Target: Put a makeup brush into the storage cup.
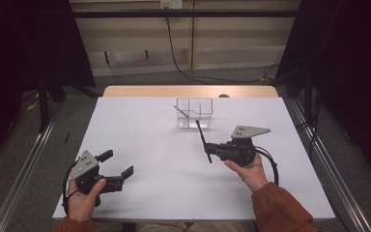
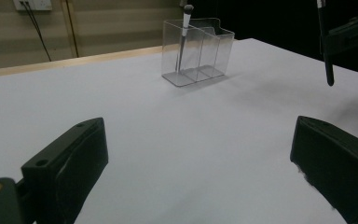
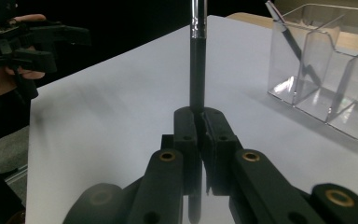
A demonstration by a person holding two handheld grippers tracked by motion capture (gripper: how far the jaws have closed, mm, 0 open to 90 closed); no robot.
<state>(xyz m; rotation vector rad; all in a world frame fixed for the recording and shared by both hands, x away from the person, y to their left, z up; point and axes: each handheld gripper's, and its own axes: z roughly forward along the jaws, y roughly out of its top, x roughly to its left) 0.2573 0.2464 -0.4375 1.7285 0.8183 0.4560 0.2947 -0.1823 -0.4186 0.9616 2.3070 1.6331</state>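
A clear plastic organizer (image 1: 194,113) (image 2: 198,51) (image 3: 326,70) with several compartments stands at the far middle of the white table (image 1: 164,159). A thin brush (image 1: 183,112) (image 2: 184,32) (image 3: 293,44) leans in one of its end compartments. My right gripper (image 1: 208,149) (image 3: 200,126) is shut on a slim black brush-like stick (image 1: 203,139) (image 2: 325,46) (image 3: 197,60), held above the table in front of the organizer. The stick has a silver band higher up. At the near left corner my left gripper (image 1: 117,164) (image 2: 198,168) is open and empty.
The table's wooden far edge (image 1: 188,91) lies just behind the organizer. Beyond it are a wall and a black cable (image 1: 174,53). Dark curtains flank both sides. Bare white tabletop lies between the two grippers.
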